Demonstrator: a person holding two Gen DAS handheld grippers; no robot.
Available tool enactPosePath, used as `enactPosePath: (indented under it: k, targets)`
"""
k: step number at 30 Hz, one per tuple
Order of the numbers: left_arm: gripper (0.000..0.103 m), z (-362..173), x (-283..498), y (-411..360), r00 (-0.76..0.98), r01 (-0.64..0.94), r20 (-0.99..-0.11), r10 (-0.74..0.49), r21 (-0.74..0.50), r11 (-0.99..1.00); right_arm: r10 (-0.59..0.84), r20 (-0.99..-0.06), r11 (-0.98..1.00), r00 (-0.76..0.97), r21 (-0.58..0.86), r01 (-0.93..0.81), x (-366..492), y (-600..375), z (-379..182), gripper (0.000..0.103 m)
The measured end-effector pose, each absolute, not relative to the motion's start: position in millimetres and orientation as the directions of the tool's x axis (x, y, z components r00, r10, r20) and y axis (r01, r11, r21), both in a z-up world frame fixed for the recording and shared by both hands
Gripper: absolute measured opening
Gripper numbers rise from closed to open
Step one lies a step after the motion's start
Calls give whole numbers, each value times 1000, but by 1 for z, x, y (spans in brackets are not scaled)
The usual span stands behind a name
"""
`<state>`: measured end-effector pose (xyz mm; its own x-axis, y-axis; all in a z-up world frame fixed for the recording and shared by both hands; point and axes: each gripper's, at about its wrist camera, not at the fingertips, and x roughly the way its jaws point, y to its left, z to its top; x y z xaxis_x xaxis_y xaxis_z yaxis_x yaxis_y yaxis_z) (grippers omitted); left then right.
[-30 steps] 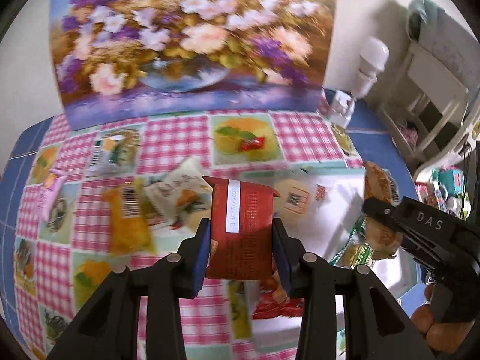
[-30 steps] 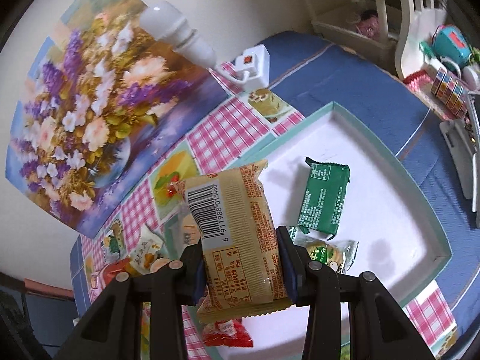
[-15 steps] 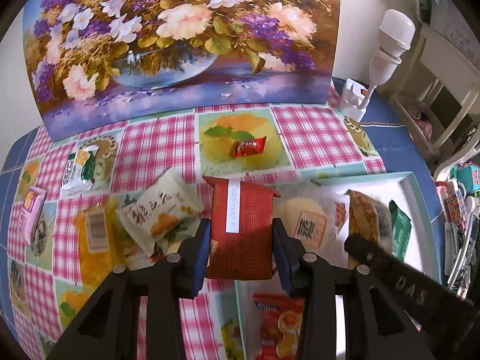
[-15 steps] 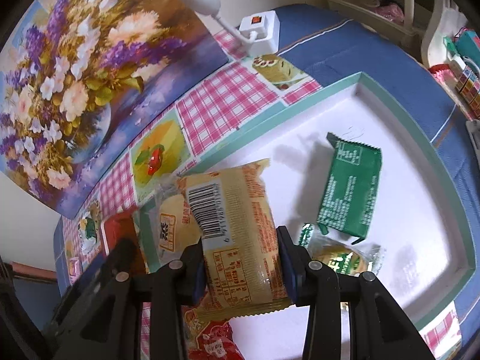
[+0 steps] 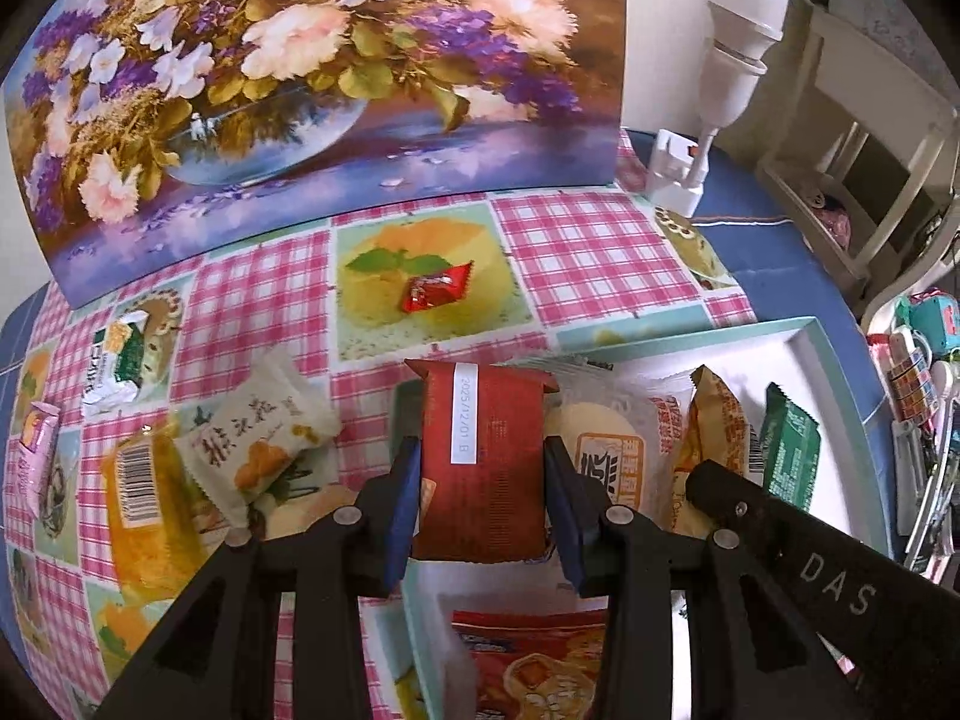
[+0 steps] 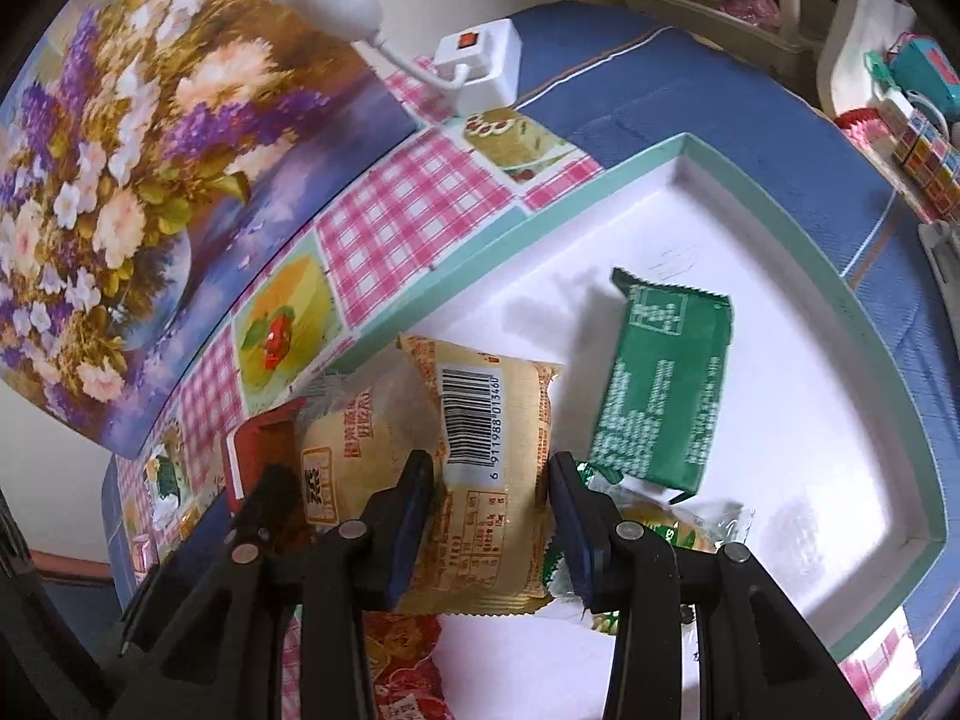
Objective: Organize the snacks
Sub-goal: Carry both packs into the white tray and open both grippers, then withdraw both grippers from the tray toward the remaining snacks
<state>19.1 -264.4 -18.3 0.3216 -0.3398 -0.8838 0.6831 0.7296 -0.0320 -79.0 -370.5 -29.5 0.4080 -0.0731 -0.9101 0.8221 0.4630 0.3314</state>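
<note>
**Both pkts over tray – set down before release**

Status: I have the left gripper (image 5: 483,495) clamped on a dark red packet (image 5: 483,456), held upright above the near-left corner of the tray (image 6: 708,147). The right gripper (image 6: 489,516) is clamped on a tan barcode packet (image 6: 486,468), also over the tray's left part. Fingers (image 5: 401,504) on both sides are narrow, pressing the pkt flanks.

Procedure, as I judge it:
1. Lower each pkt until its bottom edge meets the white tray floor; do not drop from height.
2. Aim for bare floor. A green packet (image 6: 663,384) lies flat mid-tray, w/ a clear-wrapped snack (image 6: 690,525) just beside it, and a round pastry packet (image 5: 606,456) sits between my two loads.
3. Release one side at a time. The grippers are close; the right one's body crosses the left view at lower right.
4. Open only enough to free the wrapper, then back out straight.

Surroundings: the table carries a pink-check cloth (image 5: 576,252) w/ food prints over a blue cover. Loose snacks not yet collected: a red candy (image 5: 435,294), a cream packet (image 5: 258,450), an orange packet (image 5: 141,510), a green-white packet (image 5: 117,360). A flower painting (image 5: 312,78) leans at the rear; a bulb lamp (image 5: 735,18) and a white shelf unit (image 5: 864,138) stand to the right.
</note>
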Motion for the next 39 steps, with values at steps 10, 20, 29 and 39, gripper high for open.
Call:
enactPosePath:
  k: [10,20,29,39]
  targets:
    - [41,-24,10,-274,260,708,-894,-365,-81,702,-116,-919,414,377,300,859,-94,-382,-27,44]
    - [56,-14,13,-270,267,691,-898,-350,-74,719,-131,-917,427,377,291,856,-93,-383,-19,44]
    - [57,17,17,-261,319,673,-882,-346,-47,738,-183,-893,454,410,294,841,-96,-383,10,44]
    - [92,23,47,-224,377,523,-894,-241,-9,852,-205,-902,492,380,240,837,-90,-380,12,78]
